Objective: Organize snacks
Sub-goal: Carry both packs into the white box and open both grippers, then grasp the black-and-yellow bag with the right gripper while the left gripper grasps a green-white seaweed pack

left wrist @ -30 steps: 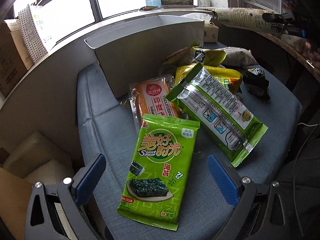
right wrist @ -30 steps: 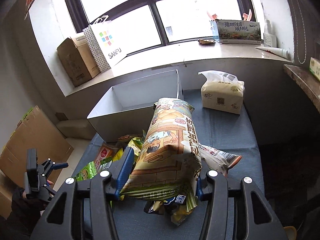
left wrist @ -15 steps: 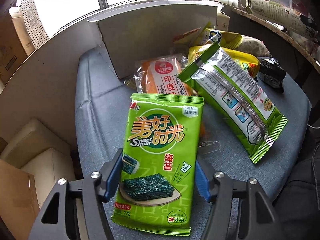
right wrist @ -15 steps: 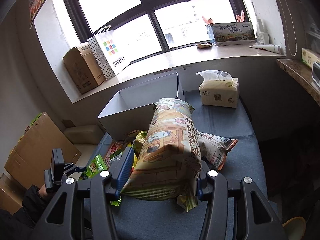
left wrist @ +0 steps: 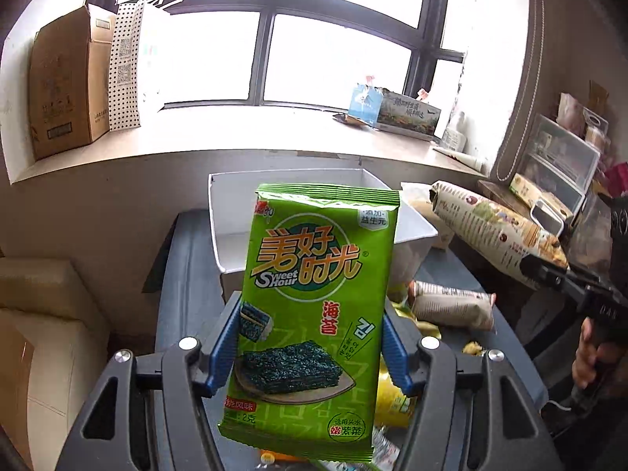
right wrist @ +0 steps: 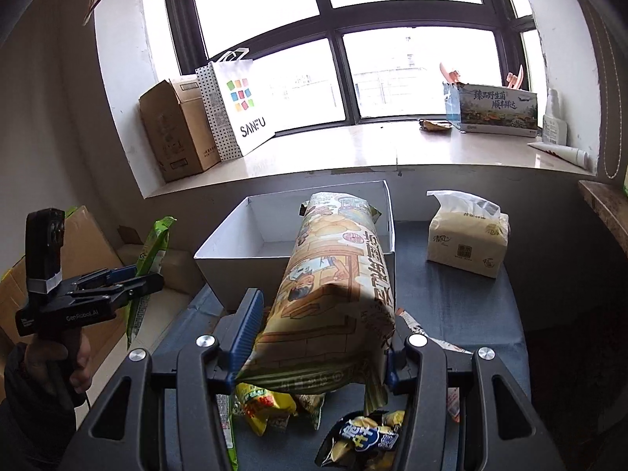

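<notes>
The green seaweed packet point(left wrist: 314, 314) is clamped by its 2 long edges in the left gripper point(left wrist: 310, 347) and held clear of the table, with the white box point(left wrist: 408, 219) at 12 o'clock behind it. The tall printed bag point(right wrist: 333, 298) is likewise pinched in the right gripper point(right wrist: 318, 343), just before that box. Each should be carried over the rim before being let go, 1 at a time, so the 2 tools are kept apart.

Black tongs point(left wrist: 312, 347), blue pads point(left wrist: 221, 347), silver screws point(left wrist: 188, 343)

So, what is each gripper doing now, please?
Left gripper: closed on the seaweed pack.
Right gripper: closed on the tan bag.
</notes>
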`<state>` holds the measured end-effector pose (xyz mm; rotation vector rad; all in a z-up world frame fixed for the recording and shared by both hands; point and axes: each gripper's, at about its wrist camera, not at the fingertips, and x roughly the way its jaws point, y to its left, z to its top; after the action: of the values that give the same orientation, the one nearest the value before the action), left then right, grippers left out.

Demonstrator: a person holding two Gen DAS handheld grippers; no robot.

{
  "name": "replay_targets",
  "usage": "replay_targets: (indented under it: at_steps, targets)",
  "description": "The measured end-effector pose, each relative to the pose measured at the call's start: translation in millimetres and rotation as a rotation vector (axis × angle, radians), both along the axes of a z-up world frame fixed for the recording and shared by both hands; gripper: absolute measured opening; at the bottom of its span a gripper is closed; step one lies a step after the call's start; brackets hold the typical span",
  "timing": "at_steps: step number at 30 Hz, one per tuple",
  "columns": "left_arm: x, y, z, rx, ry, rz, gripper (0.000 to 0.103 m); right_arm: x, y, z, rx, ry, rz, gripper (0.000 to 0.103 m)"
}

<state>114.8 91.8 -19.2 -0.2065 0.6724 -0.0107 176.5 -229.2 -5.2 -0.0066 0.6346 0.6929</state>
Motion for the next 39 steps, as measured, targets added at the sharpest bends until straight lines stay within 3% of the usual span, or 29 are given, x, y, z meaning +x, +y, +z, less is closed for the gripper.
replay_targets:
  at_steps: [4,8,11,12,13,15,18,20,23,27,30,36,39]
  targets:
    - [74,9,13,-0.012,0.036,0.065,0.068,54,37,5,-0.03,-0.025,-0.016,0.056]
    - [140,18,4,-0.021,0.107,0.087,0.068,108,68,4,-0.059,-0.02,-0.033,0.056]
    - [165,25,-8,-0.02,0.14,0.122,0.073,139,85,-1,-0.08,-0.007,-0.035,0.061]
    - [171,28,-10,-0.026,0.15,0.129,0.081,148,88,-3,-0.08,0.007,-0.034,0.067]
    - [173,31,-15,-0.034,0.155,0.13,0.1,154,91,-5,-0.081,0.023,-0.041,0.081]
    - [174,40,-20,-0.048,0.163,0.16,0.103,160,89,-6,-0.077,0.024,-0.054,0.1]
    - [156,50,-20,-0.042,0.132,0.177,0.103,154,72,0,-0.021,0.007,-0.076,0.103]
    - [140,51,-17,0.003,0.103,0.182,0.103,147,61,3,0.016,0.011,-0.069,0.103]
    - [112,48,-8,0.024,0.044,0.148,0.103,131,42,8,0.081,0.019,-0.044,0.103]
    - [71,29,2,0.041,-0.018,0.071,0.103,92,16,15,0.167,-0.095,-0.015,0.103]
    - [38,9,7,0.062,-0.047,0.004,0.103,58,1,18,0.144,-0.146,0.009,0.103]
    - [-23,-24,11,0.017,-0.066,-0.09,0.103,3,-27,15,0.104,-0.144,0.044,0.103]
    - [-54,-38,5,0.035,-0.076,-0.093,0.103,-23,-44,7,0.064,-0.143,0.023,0.103]
